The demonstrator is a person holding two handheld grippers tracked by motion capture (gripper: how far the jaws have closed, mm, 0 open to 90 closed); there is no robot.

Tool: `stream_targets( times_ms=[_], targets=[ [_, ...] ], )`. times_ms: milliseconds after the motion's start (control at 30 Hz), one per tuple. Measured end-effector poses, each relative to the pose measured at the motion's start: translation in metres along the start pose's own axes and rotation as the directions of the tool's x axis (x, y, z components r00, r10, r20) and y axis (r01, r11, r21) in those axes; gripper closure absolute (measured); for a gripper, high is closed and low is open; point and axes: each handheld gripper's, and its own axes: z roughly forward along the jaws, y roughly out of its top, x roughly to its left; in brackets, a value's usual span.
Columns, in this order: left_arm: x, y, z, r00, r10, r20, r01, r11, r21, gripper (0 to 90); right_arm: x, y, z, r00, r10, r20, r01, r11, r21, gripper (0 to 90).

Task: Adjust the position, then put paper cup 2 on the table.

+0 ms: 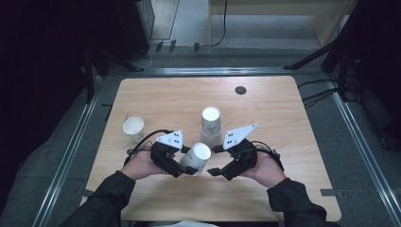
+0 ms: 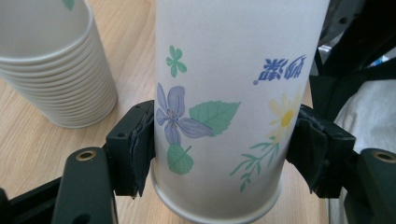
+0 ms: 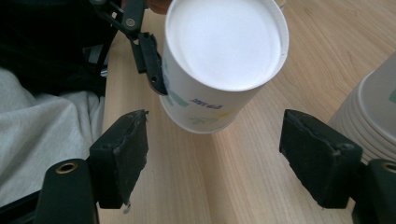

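Two black two-jaw grippers work near the front edge of the pale wooden table (image 1: 283, 104). The left gripper (image 1: 185, 163) is clamped on a white paper cup printed with flowers and leaves (image 1: 196, 158); in the left gripper view its pads (image 2: 140, 147) press both sides of the cup's wall (image 2: 224, 107), low down near the rolled rim, which faces the table. The cup is upside down, its flat white bottom (image 3: 224, 44) on top, and it leans slightly. Its print shows a purple flower, green leaves, a yellow daisy and blue lettering. The right gripper (image 1: 213, 161) stands released, its jaws well apart and holding nothing; the cup sits just beyond its fingertips, and its pads (image 3: 123, 156) touch only air above the wood. Just past both grippers stands a stack of nested white paper cups (image 1: 211, 125), mouth down, close beside the held cup but apart from it. A single white paper cup standing mouth up (image 1: 134, 127) lies off to the left gripper's outer side. Beyond the stack the tabletop is bare wood up to a small dark round grommet (image 1: 240, 90) near the far edge.
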Motion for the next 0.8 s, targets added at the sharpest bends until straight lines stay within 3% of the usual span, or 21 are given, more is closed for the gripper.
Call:
stream_targets(
  times_ms=[100, 233, 800],
  targets=[
    [-0.001, 0.002, 0.0, 0.9997, 0.023, -0.01, -0.022, 0.9988, 0.043, 29.5, -0.001, -0.001, 0.003, 1.0, -0.003, -0.005, 0.003, 1.0, 0.0, 24.1],
    [-0.001, 0.001, 0.002, 0.9996, 0.023, -0.017, -0.021, 0.9953, 0.095, 29.5, -0.002, -0.004, 0.007, 0.9998, -0.022, 0.002, 0.022, 1.0, 0.022, 24.1],
    [-0.004, 0.002, 0.012, 0.9989, 0.045, -0.014, -0.042, 0.9836, 0.175, 29.4, -0.004, -0.006, 0.015, 0.9996, -0.028, -0.011, 0.028, 0.999, 0.044, 24.0]
  ],
)
